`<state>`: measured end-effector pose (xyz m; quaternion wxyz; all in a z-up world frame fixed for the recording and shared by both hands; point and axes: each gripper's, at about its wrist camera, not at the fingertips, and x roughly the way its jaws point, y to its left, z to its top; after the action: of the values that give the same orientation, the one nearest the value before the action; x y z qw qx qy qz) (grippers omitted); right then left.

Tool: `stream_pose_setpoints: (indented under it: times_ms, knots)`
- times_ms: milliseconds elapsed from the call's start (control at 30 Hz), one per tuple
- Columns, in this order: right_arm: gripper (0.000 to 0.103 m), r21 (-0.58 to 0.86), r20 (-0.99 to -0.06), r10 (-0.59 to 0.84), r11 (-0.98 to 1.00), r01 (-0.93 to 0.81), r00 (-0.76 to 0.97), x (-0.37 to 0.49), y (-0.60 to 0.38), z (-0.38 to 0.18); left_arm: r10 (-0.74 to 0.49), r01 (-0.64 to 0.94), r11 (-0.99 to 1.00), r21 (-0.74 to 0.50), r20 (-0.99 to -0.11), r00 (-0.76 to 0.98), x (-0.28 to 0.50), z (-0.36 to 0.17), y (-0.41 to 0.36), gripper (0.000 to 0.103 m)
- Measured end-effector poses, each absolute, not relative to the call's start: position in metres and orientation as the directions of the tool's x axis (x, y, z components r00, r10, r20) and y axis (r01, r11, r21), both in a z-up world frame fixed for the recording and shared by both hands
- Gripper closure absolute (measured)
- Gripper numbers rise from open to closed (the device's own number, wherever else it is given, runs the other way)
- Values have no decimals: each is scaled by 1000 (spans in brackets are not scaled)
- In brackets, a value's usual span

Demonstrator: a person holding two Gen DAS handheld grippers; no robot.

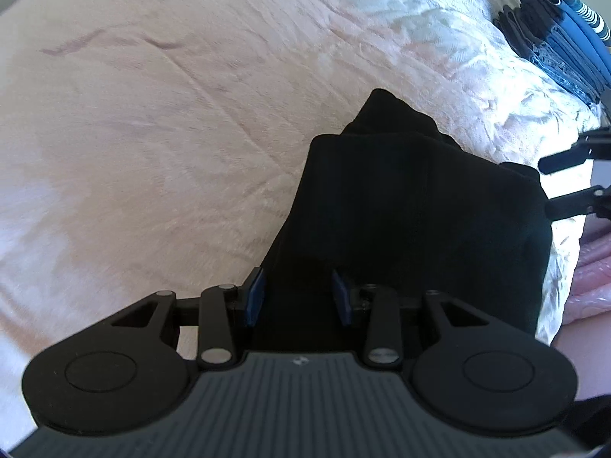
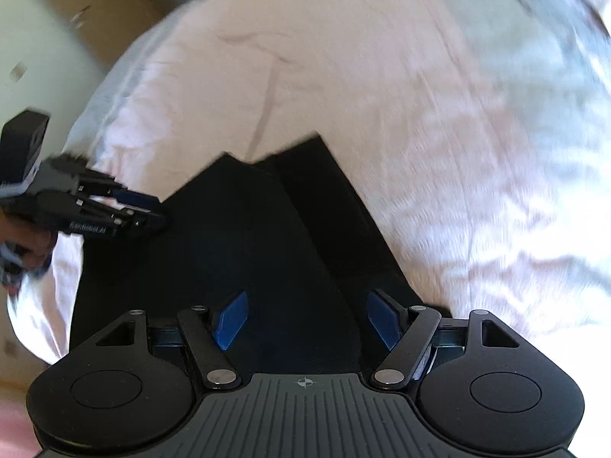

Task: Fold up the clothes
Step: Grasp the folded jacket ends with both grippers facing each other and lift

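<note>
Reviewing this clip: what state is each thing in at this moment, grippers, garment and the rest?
Left gripper: open, fingers either side of the garment's edge.
Right gripper: open over the garment.
Black garment: folded, lying on the bed.
Pink bedspread: spread, lightly creased.
Stack of clothes: folded, piled at the bed's far edge.

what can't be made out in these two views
- Folded black garment: type and folds lost in darkness, both views; near edge hidden behind the left tongs.
- Stack of dark blue clothes: cut by left view's edge.
- Pink bedspread: motion-blurred in right view.
</note>
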<state>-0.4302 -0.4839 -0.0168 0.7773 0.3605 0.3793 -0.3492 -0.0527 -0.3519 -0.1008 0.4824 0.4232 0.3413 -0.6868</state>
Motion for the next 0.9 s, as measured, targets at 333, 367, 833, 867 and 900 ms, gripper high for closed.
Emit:
stream_pose_setpoints:
  times_ms: [333, 367, 833, 867, 900]
  knots:
    - [30, -180, -876, -338, 890, 418, 343, -389, -383, -14, -543, 843, -507, 180, -826, -150, -98, -74, -187, 46]
    - [30, -217, -878, -347, 902, 373, 329, -387, -376, -20, -555, 814, -539, 215, -818, -151, -110, -75, -172, 44]
    - [13, -536, -803, -373, 792, -291, 465, -396, -335, -97, -760, 563, -391, 728, -601, 249, -247, -175, -125, 18]
    - [13, -526, -804, -361, 801, -284, 473, -397, -339, -95, -757, 554, -380, 740, -593, 273, -252, -176, -125, 18]
    - [13, -516, -805, -348, 810, -278, 481, -399, -343, -93, -754, 546, -371, 752, -587, 296, -256, -178, -124, 18]
